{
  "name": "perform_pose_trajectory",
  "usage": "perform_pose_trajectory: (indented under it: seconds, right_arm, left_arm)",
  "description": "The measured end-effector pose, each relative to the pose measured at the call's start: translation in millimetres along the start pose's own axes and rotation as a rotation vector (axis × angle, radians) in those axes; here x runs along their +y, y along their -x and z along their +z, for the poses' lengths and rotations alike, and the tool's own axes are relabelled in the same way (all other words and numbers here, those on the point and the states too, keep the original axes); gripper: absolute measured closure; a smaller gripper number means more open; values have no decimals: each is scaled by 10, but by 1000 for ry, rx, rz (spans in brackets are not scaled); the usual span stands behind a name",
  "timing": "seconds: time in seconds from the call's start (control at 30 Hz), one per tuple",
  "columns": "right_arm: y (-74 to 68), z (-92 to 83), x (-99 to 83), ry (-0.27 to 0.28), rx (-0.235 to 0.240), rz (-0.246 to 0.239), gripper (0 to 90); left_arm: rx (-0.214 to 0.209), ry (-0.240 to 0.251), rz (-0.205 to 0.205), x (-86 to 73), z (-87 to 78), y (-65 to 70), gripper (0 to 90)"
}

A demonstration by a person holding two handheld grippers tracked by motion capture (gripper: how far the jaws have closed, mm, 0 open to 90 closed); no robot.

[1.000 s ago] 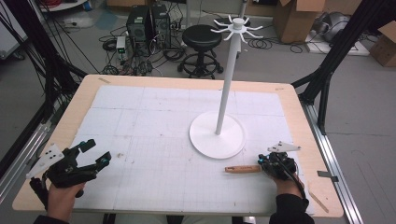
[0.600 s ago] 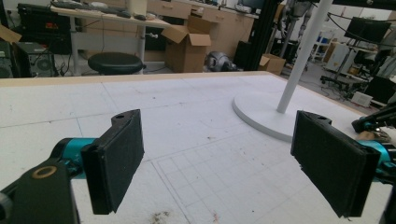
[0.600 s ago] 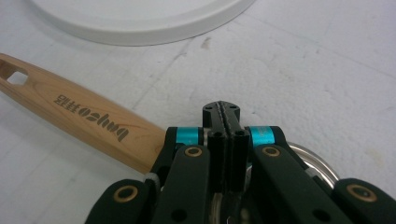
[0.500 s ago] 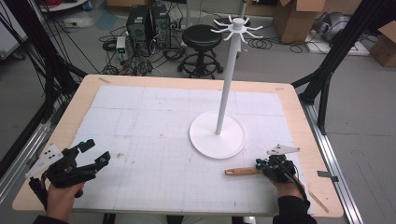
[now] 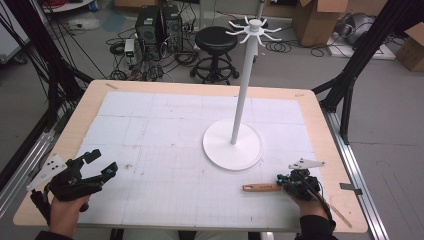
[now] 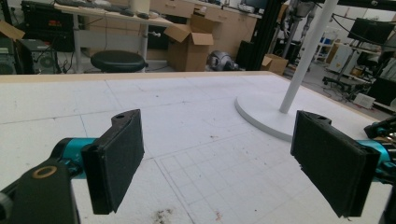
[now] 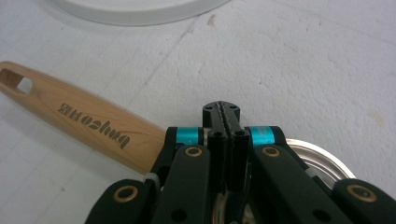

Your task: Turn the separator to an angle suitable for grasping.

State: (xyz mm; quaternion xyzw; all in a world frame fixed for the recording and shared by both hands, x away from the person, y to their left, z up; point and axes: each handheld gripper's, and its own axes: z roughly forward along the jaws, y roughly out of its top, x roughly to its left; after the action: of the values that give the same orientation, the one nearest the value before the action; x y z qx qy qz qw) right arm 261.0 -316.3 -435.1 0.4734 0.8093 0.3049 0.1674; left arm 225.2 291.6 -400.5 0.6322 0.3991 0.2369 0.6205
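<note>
Here, the wooden-handled tool (image 5: pixel 262 187) lies flat — handle pointing left; right tongs (image 5: pixel 289 184) pressed together, left tongs (image 5: pixel 102 164) spread.

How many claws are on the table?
2. The left claw is near the table's front left corner, open. The right claw is at the front right, shut, beside the wooden handle.

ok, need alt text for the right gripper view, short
The right gripper is shut, its black jaws pressed together above a wooden-handled utensil lying on the white gridded table. The handle, printed with dark lettering, has a hanging hole at its far end; a round metal part shows behind the gripper.
</note>
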Motion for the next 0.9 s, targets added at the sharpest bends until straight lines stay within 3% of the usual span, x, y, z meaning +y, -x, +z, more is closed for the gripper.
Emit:
perform_pose_trajectory:
  seconds: [0.5,0.57,0.6,0.63,0.77,0.87,0.9]
  right_arm:
    - [-31,-205,-207,-8,-5,56,893]
    - [-53,-255,-204,20,-16,32,893]
    - [-86,-307,-168,79,-19,9,893]
    - [-107,-321,-148,95,-16,2,893]
    - [-164,-313,-114,119,1,-33,890]
    - [-207,-323,-104,148,57,-70,883]
    - [-236,-334,-97,178,113,-89,883]
  left_arm:
    - [-1,-1,-3,-1,3,1,176]
    - [0,-4,-1,-1,7,2,176]
    - [-2,-5,1,-2,12,3,176]
    - [-2,-5,1,-3,13,5,176]
    - [-2,-4,2,-1,10,6,176]
    - [-2,-1,-1,-1,6,3,176]
    - [-2,-1,1,-1,7,3,177]
